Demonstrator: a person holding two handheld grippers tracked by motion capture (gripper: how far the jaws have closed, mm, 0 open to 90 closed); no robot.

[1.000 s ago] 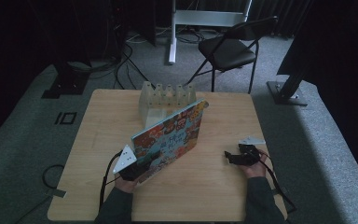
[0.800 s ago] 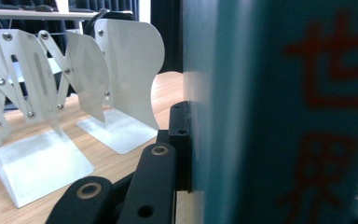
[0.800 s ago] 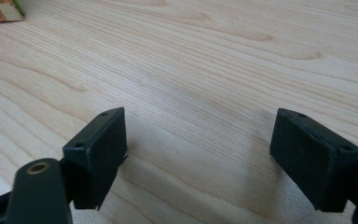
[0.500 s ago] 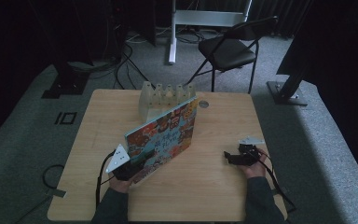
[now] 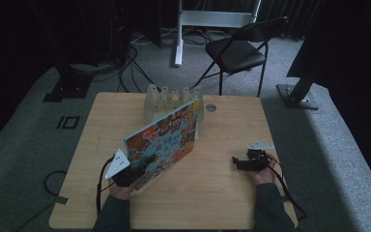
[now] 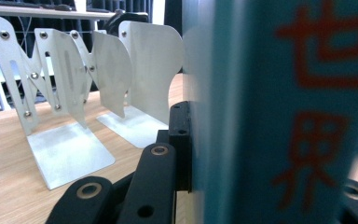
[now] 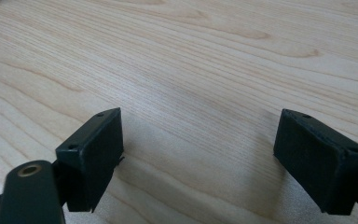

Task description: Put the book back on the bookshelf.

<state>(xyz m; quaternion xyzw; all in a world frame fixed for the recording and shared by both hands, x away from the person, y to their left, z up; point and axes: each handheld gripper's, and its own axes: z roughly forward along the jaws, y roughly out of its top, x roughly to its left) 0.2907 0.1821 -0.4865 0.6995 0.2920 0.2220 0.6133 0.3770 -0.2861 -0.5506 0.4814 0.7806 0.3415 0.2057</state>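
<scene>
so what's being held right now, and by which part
The left claw is shut on the picture book, gripping its lower near corner by the spine edge and holding it tilted up off the table. The right claw is open, holding nothing.

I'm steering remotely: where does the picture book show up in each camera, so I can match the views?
High view: the picture book stands tilted at table centre, its near corner in the left gripper.
Left gripper view: its teal spine with red characters takes the right half, pressed by the jaw pad.
Right gripper view: bare wooden table between open jaws.
Shared landmark: the metal book rack behind the book.
</scene>
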